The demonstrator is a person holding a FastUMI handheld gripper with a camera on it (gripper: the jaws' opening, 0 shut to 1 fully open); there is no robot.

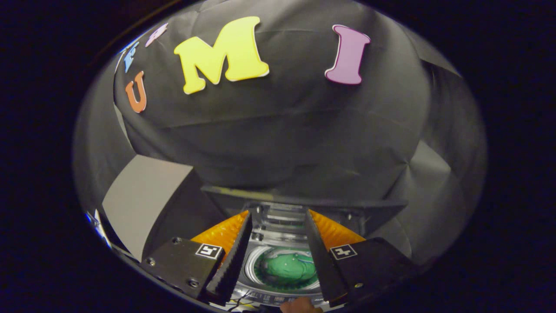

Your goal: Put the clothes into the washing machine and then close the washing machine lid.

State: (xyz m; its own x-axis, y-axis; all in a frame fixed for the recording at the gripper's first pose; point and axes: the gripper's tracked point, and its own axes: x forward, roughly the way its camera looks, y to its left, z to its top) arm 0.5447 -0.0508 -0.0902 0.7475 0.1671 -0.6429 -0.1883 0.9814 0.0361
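Gripper view: looked down and forward over a small washing machine (282,243) toward the black cloth wall (278,130) of the booth.
Gripper (278,256): fingers stood well apart, with nothing pinched between them and neither finger touching anything.
Clothes: a green bundle (291,267) lay inside the round drum (260,269), seen in the gap between the two fingers and below them.
Washing machine: sat just ahead of the fingers, its round opening uncovered and facing up.
Lid (304,201): raised at the far side of the machine, a dark slab standing up behind the opening, not closed.
Orange parts (221,232): translucent orange surfaces showed on the left and right of the machine, partly hidden behind the fingers.
Grey panel (139,200): stood to the left of the machine, well apart from the fingers.
Hand (299,305): a small part of a person's hand showed at the near edge, beneath the drum.
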